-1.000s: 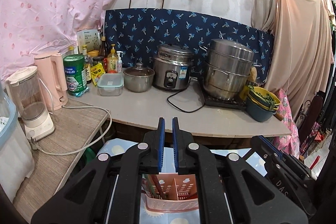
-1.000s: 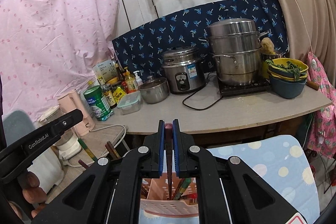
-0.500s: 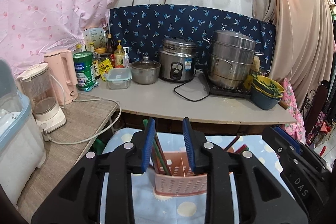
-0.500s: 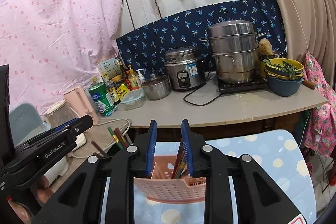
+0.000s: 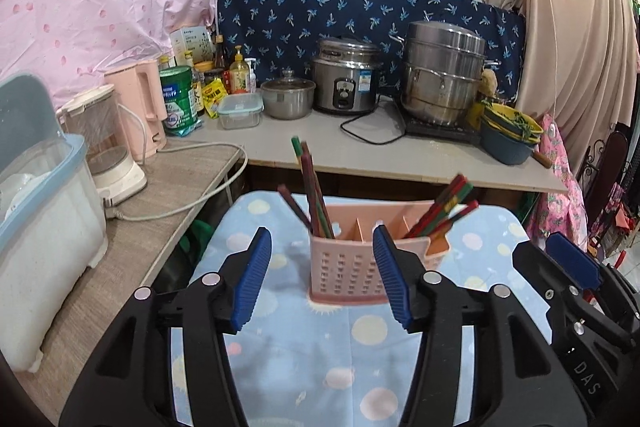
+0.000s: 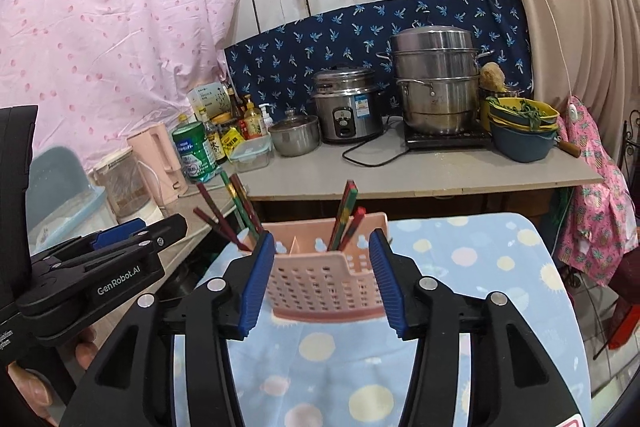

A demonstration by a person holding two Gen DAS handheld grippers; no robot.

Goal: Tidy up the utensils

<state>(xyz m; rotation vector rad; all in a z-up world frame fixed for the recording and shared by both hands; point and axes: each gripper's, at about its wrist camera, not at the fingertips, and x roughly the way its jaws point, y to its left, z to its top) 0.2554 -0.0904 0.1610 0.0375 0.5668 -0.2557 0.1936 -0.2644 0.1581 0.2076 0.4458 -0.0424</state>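
A pink perforated utensil holder (image 5: 348, 267) stands on a table with a blue dotted cloth (image 5: 312, 367). Red and green chopsticks (image 5: 314, 195) lean in its left compartment, and more chopsticks (image 5: 444, 211) lean in its right one. My left gripper (image 5: 322, 259) hangs a little back from the holder, jaws opening, nothing held. My right gripper (image 6: 322, 259) also faces the holder (image 6: 320, 287), jaws opening; the holder shows in the gap with the pads off it. Its chopsticks (image 6: 346, 215) stand free. Each gripper shows in the other's view: the right (image 5: 572, 263), the left (image 6: 120, 239).
Behind the table runs a grey counter (image 5: 360, 155) with a rice cooker (image 5: 346, 83), a steel steamer pot (image 5: 440, 75), stacked bowls (image 5: 510, 135), bottles and a lidded box. At left stand a pink kettle (image 5: 138, 107), a blender (image 5: 104, 143) and a plastic bin (image 5: 40, 219).
Both grippers went from shut to open and drew back from the holder. The right one let go of a chopstick, which now stands in the holder.
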